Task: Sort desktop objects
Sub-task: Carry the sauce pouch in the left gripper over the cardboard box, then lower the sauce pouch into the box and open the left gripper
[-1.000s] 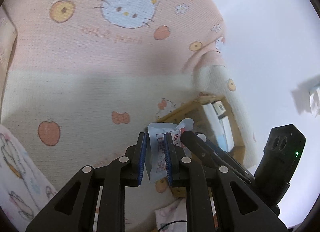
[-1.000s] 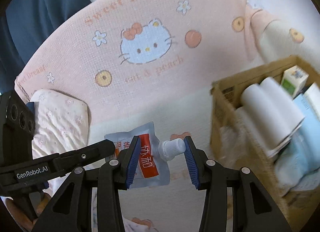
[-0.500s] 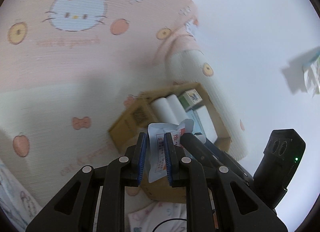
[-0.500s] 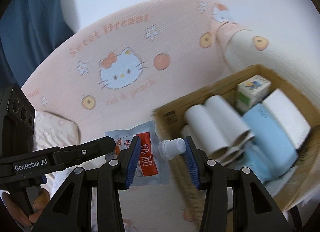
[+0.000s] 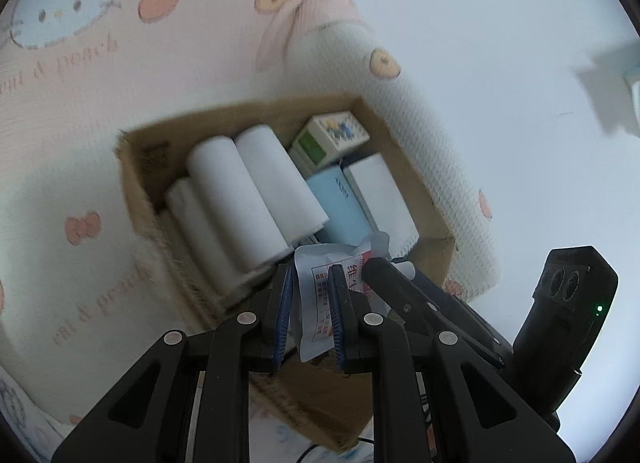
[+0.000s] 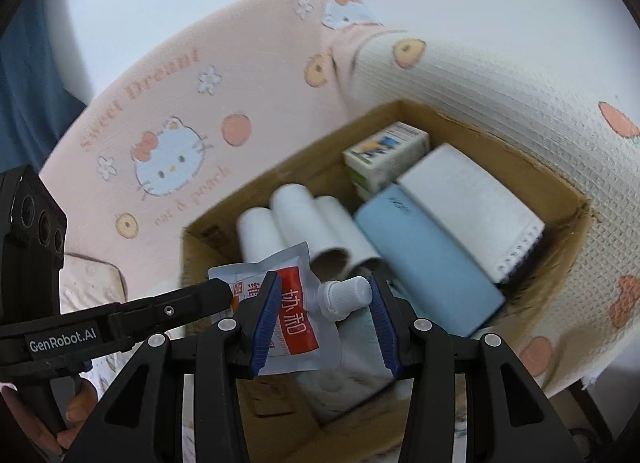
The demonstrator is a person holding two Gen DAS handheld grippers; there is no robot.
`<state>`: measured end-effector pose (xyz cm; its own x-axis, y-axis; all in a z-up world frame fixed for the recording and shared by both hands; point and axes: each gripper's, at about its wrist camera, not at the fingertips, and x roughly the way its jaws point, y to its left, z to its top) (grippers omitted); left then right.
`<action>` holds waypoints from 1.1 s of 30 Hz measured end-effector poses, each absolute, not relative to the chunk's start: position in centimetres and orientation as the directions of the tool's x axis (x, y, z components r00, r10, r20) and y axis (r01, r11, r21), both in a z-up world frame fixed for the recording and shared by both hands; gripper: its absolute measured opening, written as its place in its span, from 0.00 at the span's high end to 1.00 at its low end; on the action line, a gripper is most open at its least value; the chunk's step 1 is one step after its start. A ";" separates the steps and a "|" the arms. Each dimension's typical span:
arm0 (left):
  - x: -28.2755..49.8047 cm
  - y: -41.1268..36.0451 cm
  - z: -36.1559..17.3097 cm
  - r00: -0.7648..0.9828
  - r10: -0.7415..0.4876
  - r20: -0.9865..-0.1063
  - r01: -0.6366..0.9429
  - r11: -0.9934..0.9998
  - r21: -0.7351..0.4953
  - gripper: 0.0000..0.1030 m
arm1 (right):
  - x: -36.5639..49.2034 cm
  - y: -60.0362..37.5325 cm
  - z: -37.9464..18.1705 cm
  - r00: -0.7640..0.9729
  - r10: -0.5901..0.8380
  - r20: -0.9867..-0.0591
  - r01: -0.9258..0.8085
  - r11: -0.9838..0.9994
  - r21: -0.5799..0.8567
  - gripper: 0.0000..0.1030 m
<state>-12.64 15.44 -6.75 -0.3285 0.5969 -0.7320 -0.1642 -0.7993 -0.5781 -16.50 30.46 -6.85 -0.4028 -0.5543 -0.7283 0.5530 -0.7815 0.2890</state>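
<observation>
A white spout pouch (image 6: 294, 315) with a red label and a white screw cap (image 6: 346, 293) hangs in the air between both grippers. My right gripper (image 6: 324, 295) is shut on it, one pad on the label and the other on the cap. My left gripper (image 5: 311, 295) is shut on the pouch's (image 5: 316, 275) flat edge; its finger (image 6: 208, 297) comes in from the left in the right wrist view. The pouch hangs over the near end of an open cardboard box (image 6: 480, 135), which also shows as the box (image 5: 132, 167) in the left wrist view.
The box holds white paper rolls (image 5: 240, 199), a small printed carton (image 5: 330, 135), a light blue pack (image 6: 424, 263) and a white pack (image 6: 468, 203). It rests on a pink and cream blanket (image 6: 168, 159) with cat prints. A hand (image 6: 76, 415) grips the left tool.
Both grippers have carried the pouch sideways from above the bare blanket to above the box, which now fills the middle of both views. Both grips on the pouch are unchanged.
</observation>
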 end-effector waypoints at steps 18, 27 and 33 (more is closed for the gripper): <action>-14.6 20.1 -11.8 -0.197 0.512 -0.836 0.167 -0.823 -0.543 0.82 | -22.9 31.1 -9.6 -0.218 -0.398 -0.891 0.614 -0.765 0.192 0.59; -15.3 20.7 -13.0 -0.134 0.424 -0.896 0.230 -0.866 -0.444 0.83 | -23.3 30.2 -10.4 -0.205 -0.317 -0.926 0.695 -0.713 0.090 0.59; -15.3 21.0 -12.2 -0.120 0.382 -0.916 0.184 -0.899 -0.399 0.82 | -23.3 30.4 -10.0 -0.160 -0.346 -0.924 0.716 -0.685 0.133 0.59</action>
